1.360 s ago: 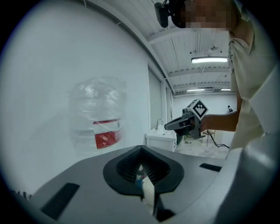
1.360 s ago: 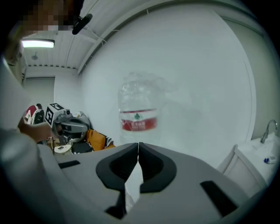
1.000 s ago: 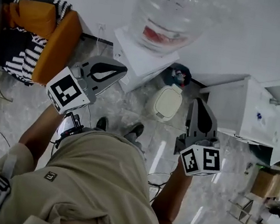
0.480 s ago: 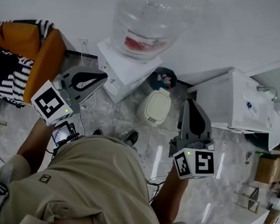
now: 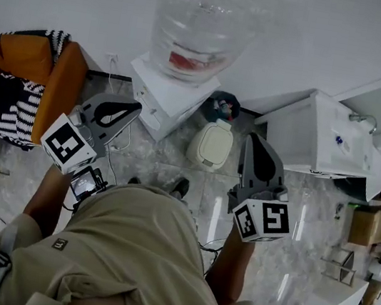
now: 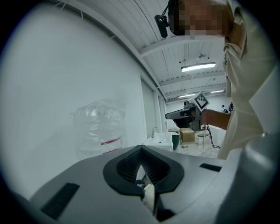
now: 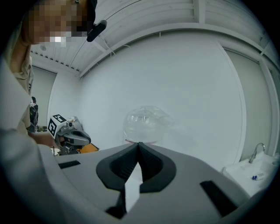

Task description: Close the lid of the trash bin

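The trash bin point(image 5: 221, 107) stands on the floor by the wall, its dark round opening showing coloured rubbish. Its cream lid point(image 5: 211, 144) lies open on the side nearer me. My left gripper point(image 5: 138, 106) hovers to the left of the bin, jaws shut and empty, pointing toward it. My right gripper point(image 5: 254, 138) hangs just right of the lid, also shut on nothing. In the left gripper view the left gripper point(image 6: 141, 148) is closed, with a sliver of the cream lid point(image 6: 148, 194) showing below the pads. The right gripper point(image 7: 139, 143) faces the wall.
A water dispenser with a big clear bottle point(image 5: 198, 23) on a white base point(image 5: 168, 90) stands left of the bin. A white sink counter point(image 5: 315, 144) is to its right. An orange chair with a striped cloth point(image 5: 35, 86) sits far left. Cardboard boxes point(image 5: 366, 225) are at the right.
The head view has drifted, so everything sits slightly further left than a second ago. Both grippers stay shut and keep about the same places beside the bin.
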